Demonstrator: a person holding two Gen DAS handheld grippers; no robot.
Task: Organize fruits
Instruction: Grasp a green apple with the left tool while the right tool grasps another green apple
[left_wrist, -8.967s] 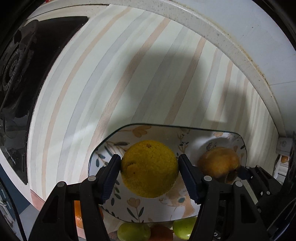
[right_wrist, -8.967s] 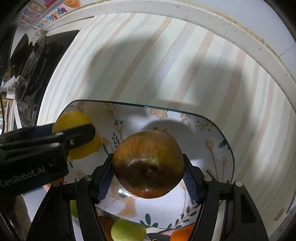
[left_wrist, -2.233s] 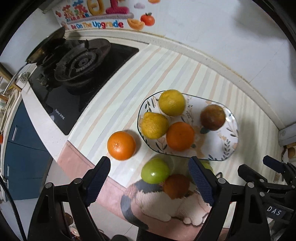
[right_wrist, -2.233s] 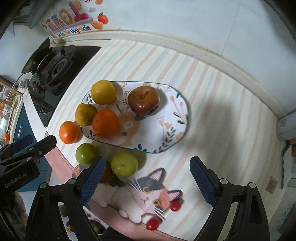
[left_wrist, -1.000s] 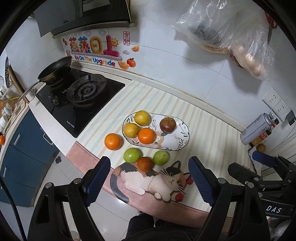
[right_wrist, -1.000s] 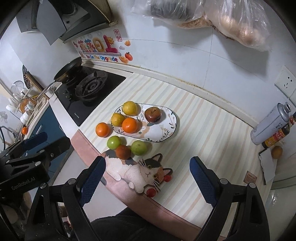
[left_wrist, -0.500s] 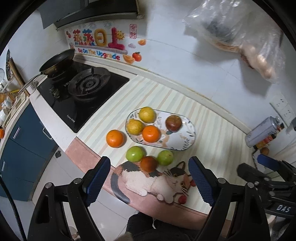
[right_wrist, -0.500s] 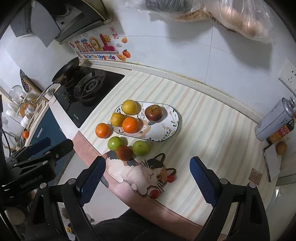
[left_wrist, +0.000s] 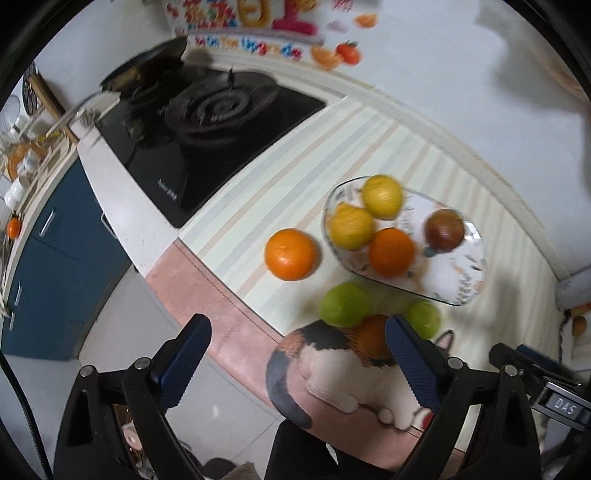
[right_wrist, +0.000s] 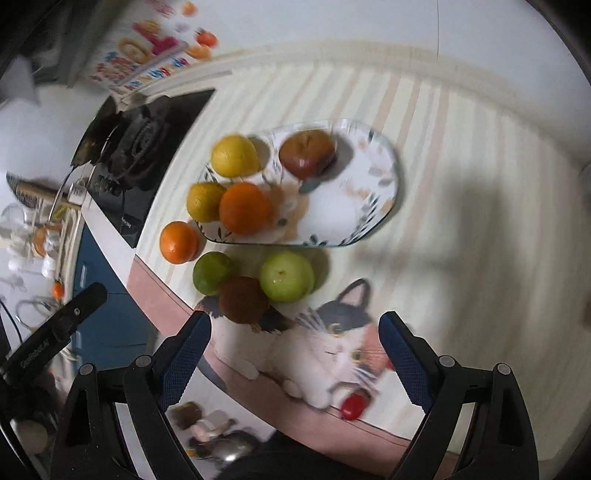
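A floral oval plate (left_wrist: 458, 280) (right_wrist: 362, 206) on the striped counter holds two yellow fruits (left_wrist: 382, 195), an orange (left_wrist: 391, 251) and a dark red apple (left_wrist: 443, 229) (right_wrist: 306, 153). Beside the plate lie a loose orange (left_wrist: 291, 254) (right_wrist: 178, 242), two green fruits (left_wrist: 343, 304) (right_wrist: 286, 275) and a brownish fruit (right_wrist: 243, 299). My left gripper (left_wrist: 297, 356) is open and empty above the counter's front edge. My right gripper (right_wrist: 293, 347) is open and empty above the cat picture.
A black gas stove (left_wrist: 207, 122) with a pan sits to the left. A cat-print mat (right_wrist: 332, 350) covers the counter's front edge, with a small red item (right_wrist: 352, 404) on it. Blue cabinets (left_wrist: 48, 254) and floor lie below left.
Both grippers have dropped from high above back toward the counter; the fruit looms larger and the frames are motion-blurred. Both stay open and empty.
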